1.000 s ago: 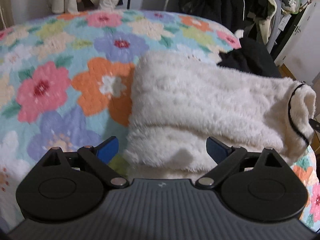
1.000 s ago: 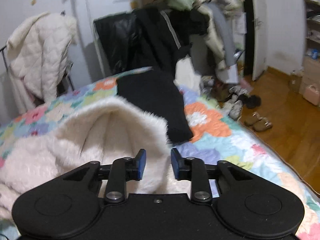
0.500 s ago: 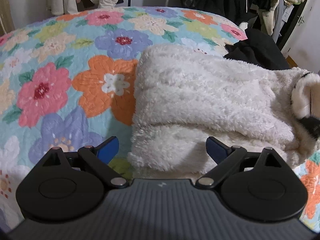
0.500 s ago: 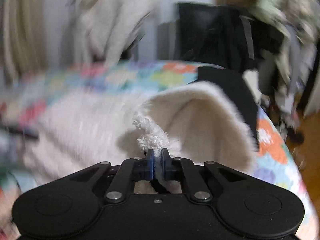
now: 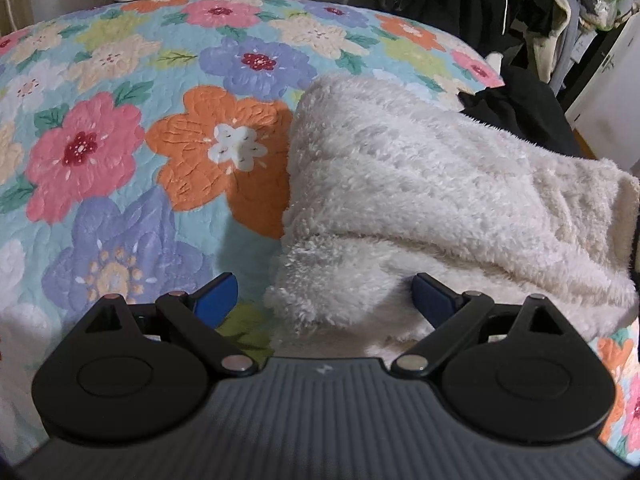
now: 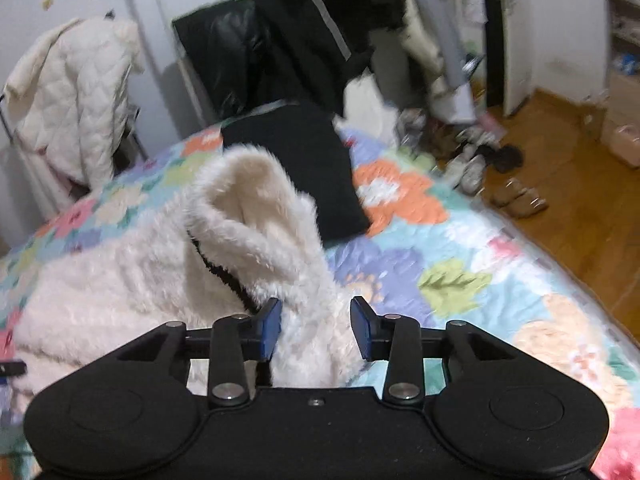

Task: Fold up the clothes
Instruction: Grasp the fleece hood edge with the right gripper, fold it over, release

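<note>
Fleece sweater (image 5: 420,184) lies folded on the flowered quilt (image 5: 120,128), long axis running across in front of my left claw (image 5: 324,296), near corner sitting between its fingers. Left claw wide, gripping nothing. Right claw (image 6: 316,328) also spread, nothing pinched; the sweater's raised end stands just ahead and left of it, touching the left finger (image 6: 270,328). Right claw sits nearer that loose end. Black garment (image 6: 308,160) lies beyond the sweater.

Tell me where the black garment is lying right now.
In the right wrist view, the black garment lies flat on the floral quilt, just beyond the raised end of the white fleece.
</note>
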The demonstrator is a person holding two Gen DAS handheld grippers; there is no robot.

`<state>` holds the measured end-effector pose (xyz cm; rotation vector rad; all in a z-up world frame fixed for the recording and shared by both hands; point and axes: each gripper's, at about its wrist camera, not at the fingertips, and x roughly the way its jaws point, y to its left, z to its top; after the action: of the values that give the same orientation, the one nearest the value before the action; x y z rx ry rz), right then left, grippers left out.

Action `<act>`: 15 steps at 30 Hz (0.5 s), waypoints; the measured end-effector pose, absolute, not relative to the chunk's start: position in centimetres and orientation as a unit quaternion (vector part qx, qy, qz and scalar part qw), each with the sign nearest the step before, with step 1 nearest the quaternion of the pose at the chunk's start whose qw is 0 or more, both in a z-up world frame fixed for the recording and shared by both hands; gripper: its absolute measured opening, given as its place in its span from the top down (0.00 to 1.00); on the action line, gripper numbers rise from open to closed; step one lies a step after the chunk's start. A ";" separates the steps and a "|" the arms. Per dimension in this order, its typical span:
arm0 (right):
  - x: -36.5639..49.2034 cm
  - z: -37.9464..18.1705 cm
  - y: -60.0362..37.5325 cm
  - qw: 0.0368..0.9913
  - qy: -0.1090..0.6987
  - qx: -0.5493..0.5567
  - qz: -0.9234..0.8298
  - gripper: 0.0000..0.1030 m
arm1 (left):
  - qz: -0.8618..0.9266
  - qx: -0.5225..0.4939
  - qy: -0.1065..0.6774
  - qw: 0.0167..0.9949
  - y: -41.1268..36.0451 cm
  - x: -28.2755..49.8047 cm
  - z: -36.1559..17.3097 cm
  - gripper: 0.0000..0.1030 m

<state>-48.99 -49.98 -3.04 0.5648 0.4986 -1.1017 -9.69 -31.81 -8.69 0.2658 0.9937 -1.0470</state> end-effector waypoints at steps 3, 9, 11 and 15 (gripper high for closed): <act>-47.4 0.0 -47.6 0.820 0.213 0.209 -0.489 0.58 | -0.494 0.120 0.444 0.738 -32.2 -10.1 -8.7 0.40; -36.9 1.2 -48.2 0.913 0.234 0.196 -0.271 0.54 | -0.508 0.153 0.403 0.746 -32.7 -11.7 -8.8 0.57; -31.7 -0.1 -49.0 0.928 0.257 0.186 -0.196 0.50 | -0.510 0.152 0.396 0.749 -32.4 -11.9 -8.9 0.60; -21.9 -4.1 -51.1 0.921 0.330 0.151 -0.140 0.43 | -0.514 0.145 0.391 0.749 -31.7 -11.7 -9.0 0.67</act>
<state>-21.85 -51.10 -4.08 0.3101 0.6773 -0.2870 -11.70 -31.75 -9.02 0.3175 0.8551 -1.1241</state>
